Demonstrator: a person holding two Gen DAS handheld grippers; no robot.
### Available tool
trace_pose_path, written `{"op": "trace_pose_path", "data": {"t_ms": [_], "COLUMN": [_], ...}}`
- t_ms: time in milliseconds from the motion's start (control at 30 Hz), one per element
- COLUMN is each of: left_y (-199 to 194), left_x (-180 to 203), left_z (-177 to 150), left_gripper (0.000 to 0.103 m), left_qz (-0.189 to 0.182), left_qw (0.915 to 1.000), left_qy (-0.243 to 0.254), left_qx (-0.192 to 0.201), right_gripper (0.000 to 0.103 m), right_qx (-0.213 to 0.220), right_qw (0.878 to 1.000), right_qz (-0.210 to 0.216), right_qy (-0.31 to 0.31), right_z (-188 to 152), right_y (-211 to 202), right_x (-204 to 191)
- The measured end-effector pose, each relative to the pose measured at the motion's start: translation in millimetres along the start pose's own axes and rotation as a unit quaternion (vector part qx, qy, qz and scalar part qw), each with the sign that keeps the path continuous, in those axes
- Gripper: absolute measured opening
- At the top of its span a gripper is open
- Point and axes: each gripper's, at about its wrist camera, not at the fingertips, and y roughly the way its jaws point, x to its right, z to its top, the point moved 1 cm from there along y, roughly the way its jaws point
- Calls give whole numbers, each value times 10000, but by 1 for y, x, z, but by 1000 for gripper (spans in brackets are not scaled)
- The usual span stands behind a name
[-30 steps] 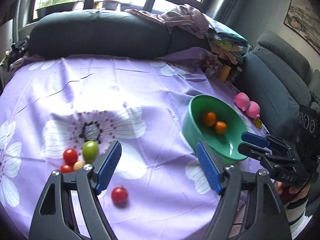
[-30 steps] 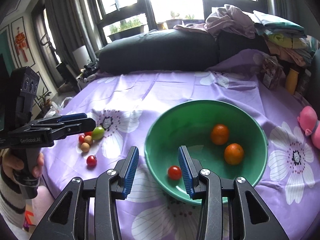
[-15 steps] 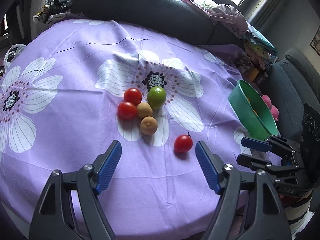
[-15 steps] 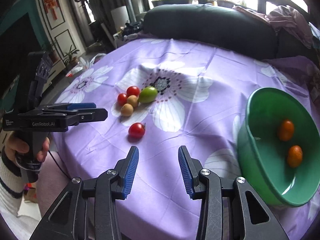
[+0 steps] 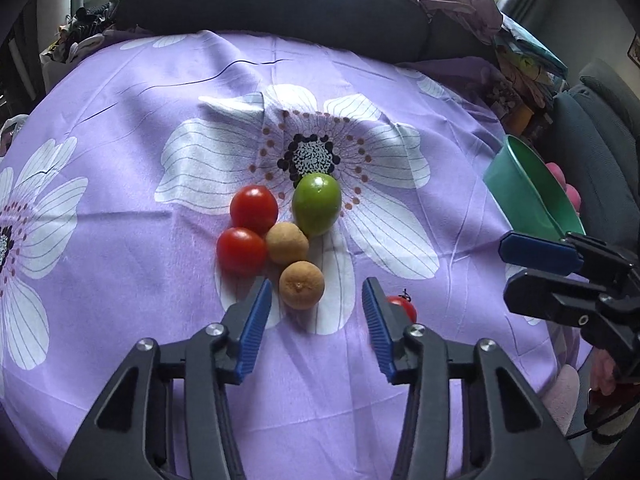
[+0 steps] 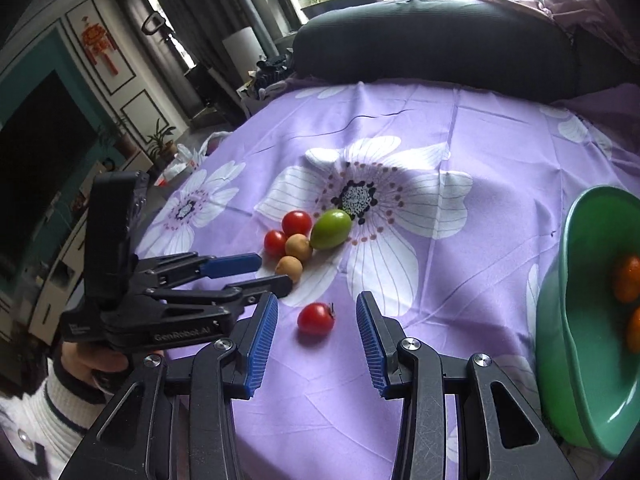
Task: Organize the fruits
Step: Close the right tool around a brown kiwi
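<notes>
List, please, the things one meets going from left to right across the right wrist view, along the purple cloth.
left gripper → lone red tomato → green fruit → green bowl → orange fruits inside it. The clustered tomatoes and tan fruits overlap in order, so I leave them out.

Glossy red tomatoes [image 5: 253,209] and a smooth green fruit [image 5: 316,204] lie on matt purple cloth [image 5: 120,152]; the tan fruits [image 5: 301,285] look rough, the green bowl [image 6: 576,364] shiny plastic.

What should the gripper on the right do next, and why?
Probably ease the right gripper forward and down around the lone red tomato. The tomato lies on the cloth just ahead of its open jaws, untouched, and the green bowl waits at the right.
</notes>
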Motion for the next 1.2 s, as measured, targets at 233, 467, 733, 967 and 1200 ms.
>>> {"op": "trace_pose_path", "data": {"t_ms": [233,467,733,967,1200], "left_y": [10,-16,-34,-35,-41], "left_x": [-9,-11,-18,-19,-17], "left_z": [1,-15,-29,-32,-32], "left_gripper": [25,25,25,25,25], "left_qz": [21,-100,-259,-328,-311], "left_qw": [9999,9999,9994,9989,9987], "left_qy": [-13,-64,-239,-344,-402], "left_qx": [-118,30,53,36,71], "right_gripper": [41,42,41,28,26], "right_qx": [-205,-674,-1061,-1081,-1035], "right_qw": [9996,9956,9917,9934,9935], "right_qz": [185,624,695,305,296], "right_qy": [-77,187,207,-250,-360], "right_z": [17,29,38,40,37], "right_y": [31,75,119,128,125], "right_x": [-5,-1,-11,-23,-14]}}
